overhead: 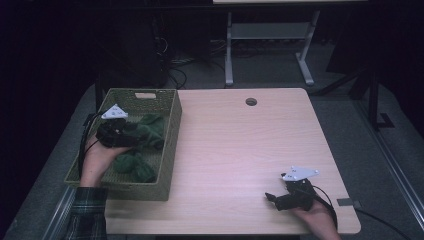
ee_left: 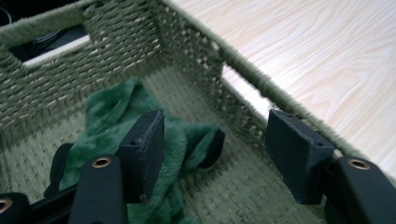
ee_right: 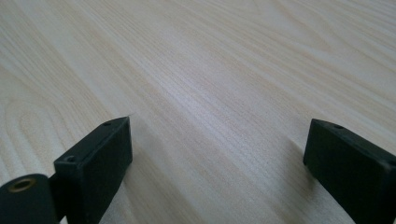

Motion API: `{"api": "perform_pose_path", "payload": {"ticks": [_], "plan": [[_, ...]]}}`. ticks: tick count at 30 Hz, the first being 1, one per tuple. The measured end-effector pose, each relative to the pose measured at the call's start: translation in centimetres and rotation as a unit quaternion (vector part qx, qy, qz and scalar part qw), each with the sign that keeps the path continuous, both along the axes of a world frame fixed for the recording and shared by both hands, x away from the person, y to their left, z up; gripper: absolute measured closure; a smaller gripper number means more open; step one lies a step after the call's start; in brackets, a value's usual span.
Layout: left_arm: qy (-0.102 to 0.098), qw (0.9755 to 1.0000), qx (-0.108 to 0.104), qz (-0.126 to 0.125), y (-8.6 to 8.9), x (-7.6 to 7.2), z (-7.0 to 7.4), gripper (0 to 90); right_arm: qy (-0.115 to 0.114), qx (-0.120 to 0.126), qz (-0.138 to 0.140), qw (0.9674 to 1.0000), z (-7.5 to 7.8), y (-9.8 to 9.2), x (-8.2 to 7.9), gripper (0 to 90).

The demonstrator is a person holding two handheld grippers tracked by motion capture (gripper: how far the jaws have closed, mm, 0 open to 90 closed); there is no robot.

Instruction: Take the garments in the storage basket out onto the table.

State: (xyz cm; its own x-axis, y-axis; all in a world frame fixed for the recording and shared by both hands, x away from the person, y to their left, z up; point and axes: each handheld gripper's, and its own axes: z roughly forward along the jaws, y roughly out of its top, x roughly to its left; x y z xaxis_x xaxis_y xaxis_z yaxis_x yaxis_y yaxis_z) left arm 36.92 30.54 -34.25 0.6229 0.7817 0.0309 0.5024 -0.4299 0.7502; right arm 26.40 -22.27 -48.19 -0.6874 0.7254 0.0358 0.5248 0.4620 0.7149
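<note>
Risk lay with our left gripper (ee_left: 215, 154), jaws apart and gripping nothing, poised over the green plush cloth (ee_left: 135, 140) inside the woven basket (overhead: 170, 145) at the table's (overhead: 250, 150) left edge; closing there, we judged, could snag the basket wall; our right gripper (ee_right: 217, 158) sat wide open, empty, near the front-right corner.

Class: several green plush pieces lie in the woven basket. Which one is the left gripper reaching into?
The far plush piece, against the basket's right wall; the left gripper stands open over it. The other clump lies nearer the person, apart from the jaws.
</note>
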Motion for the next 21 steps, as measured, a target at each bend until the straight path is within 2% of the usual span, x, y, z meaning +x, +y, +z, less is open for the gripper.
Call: {"api": "perform_pose_path", "payload": {"ticks": [4,7,12,21], "plan": [[0.004,0.9999,0.001,0.009,0.5,0.3,-0.5,37.3,0.000,0.000,0.000,1.0000,0.0,0.0,0.0,7.5],[0.014,0.9996,0.016,0.017,1.2,0.6,-1.2,37.3,0.000,0.000,0.000,1.0000,0.0,0.0,0.0,7.4],[0.024,0.9991,0.019,0.028,2.0,0.9,-2.0,37.7,0.000,0.000,0.000,1.0000,0.0,0.0,0.0,7.5],[0.045,0.9976,0.040,0.035,2.6,1.5,-3.6,38.1,0.000,0.000,0.000,1.0000,0.0,0.0,0.0,7.5]]}}
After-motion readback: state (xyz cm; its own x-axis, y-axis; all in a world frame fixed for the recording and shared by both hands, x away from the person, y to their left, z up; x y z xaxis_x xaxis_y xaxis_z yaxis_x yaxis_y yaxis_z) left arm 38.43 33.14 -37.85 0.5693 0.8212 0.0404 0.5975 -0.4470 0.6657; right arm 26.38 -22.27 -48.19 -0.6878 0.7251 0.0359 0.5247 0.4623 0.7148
